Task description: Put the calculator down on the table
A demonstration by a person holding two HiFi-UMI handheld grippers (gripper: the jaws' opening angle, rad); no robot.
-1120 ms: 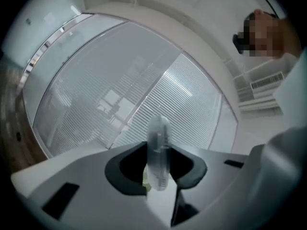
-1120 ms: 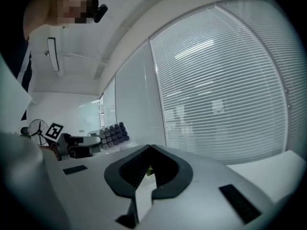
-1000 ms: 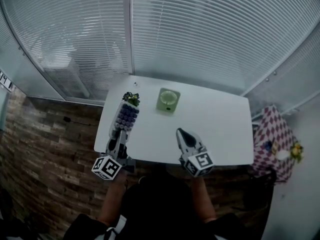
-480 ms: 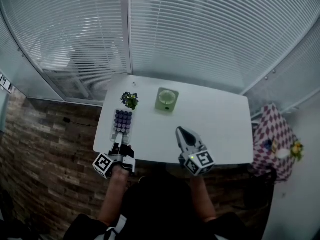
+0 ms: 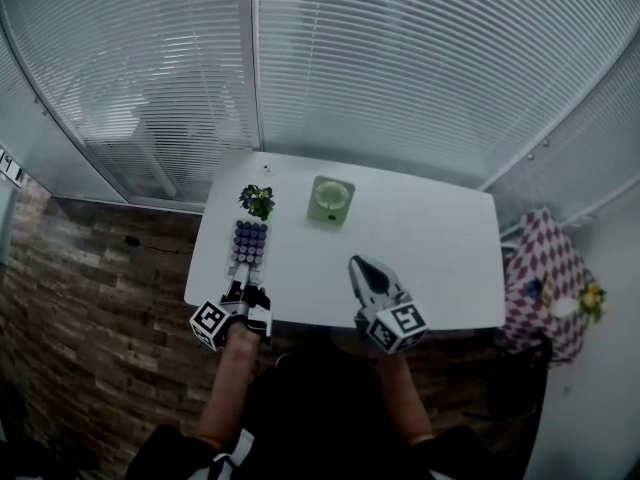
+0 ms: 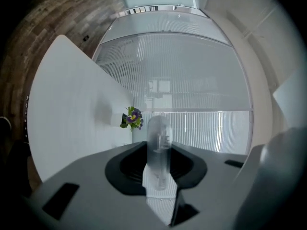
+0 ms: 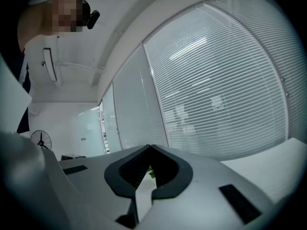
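The calculator [image 5: 249, 243], white with purple keys, lies flat and low over the left side of the white table [image 5: 430, 253]; whether it touches the top I cannot tell. My left gripper [image 5: 240, 286] is shut on its near end, by the table's front edge. In the left gripper view the calculator [image 6: 158, 133] shows edge-on, pinched between the jaws of the left gripper [image 6: 158, 150]. My right gripper [image 5: 362, 268] hovers over the table's front middle, jaws together and holding nothing. In the right gripper view the tips of the right gripper [image 7: 149, 146] meet.
A small potted flower [image 5: 257, 200] stands just beyond the calculator, also seen as the flower [image 6: 133, 119]. A green square object [image 5: 332, 199] sits at the table's back middle. White blinds close off the far side. A checkered cloth [image 5: 545, 268] hangs at the right.
My left gripper has sunk and rolled, bringing the calculator from a raised tilt down flat toward the table's left front. The right gripper has stayed in place.
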